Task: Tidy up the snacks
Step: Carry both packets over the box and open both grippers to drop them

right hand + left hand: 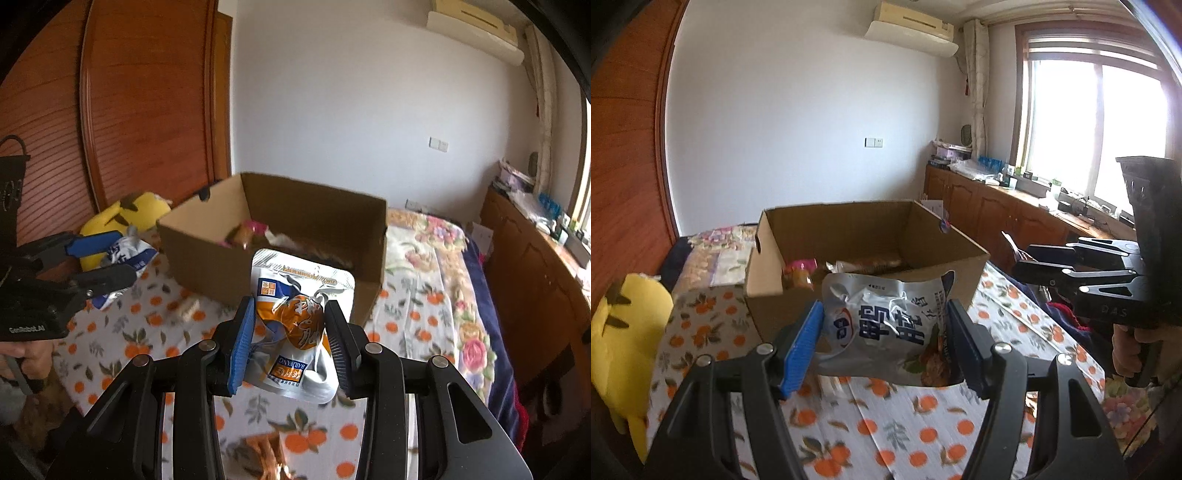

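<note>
An open cardboard box (798,291) (207,258) stands on the bed and holds several snack packs (805,273) (247,230). My left gripper (884,314) is shut on a silver and blue snack bag (886,325), held above the bed just in front of the box; this bag also shows in the right wrist view (129,254). My right gripper (290,310) is shut on a silver and orange snack bag (299,328), held above the bed in front of the box's near corner. The right gripper shows at the right edge of the left wrist view (1034,264).
An orange-print sheet (886,435) (147,332) covers the bed. A yellow plush toy (620,332) (122,218) lies left of the box. A small pale snack (186,308) lies on the sheet. More brown snacks (266,454) lie below my right gripper. Wooden cabinets (997,206) line the right wall.
</note>
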### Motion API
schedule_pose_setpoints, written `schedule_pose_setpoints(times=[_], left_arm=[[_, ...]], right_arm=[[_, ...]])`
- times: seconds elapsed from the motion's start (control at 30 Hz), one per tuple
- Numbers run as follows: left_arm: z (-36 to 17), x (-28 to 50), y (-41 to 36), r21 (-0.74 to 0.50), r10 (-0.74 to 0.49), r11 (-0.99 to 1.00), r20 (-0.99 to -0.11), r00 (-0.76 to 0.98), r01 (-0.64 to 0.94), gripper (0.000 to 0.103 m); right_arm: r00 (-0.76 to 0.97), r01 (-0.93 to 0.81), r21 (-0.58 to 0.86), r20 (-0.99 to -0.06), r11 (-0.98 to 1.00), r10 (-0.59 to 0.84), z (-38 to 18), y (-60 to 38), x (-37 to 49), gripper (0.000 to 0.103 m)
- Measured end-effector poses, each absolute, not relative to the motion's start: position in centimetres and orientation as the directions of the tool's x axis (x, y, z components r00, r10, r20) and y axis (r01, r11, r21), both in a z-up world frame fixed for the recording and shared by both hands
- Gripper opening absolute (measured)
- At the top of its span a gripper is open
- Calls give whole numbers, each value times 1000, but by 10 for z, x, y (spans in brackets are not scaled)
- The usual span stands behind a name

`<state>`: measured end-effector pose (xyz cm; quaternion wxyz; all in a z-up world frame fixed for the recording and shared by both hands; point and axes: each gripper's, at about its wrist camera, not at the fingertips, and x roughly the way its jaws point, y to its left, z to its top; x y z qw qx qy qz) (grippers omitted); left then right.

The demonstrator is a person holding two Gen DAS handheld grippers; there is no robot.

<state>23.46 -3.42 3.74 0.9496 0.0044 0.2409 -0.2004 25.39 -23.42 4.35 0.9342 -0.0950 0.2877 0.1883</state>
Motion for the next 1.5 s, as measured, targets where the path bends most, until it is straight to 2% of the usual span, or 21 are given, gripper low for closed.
schedule_pose_setpoints(times=[0.4, 1.03, 1.5], left_arm=[[46, 303, -27, -71, -382, 916, -452, 806, 395, 67], [11, 375, -29, -99, -371, 922, -500, 782, 373, 68], [-4, 385, -34, -100, -353, 928, -543, 762, 358, 76]], right_arm=[[786, -432, -104, -530, 896, 318, 62, -206, 311, 38], [772, -402, -103, -573, 910, 276, 22, -183, 387, 38], [736, -395, -86, -626, 915, 259, -9, -177, 404, 40]])
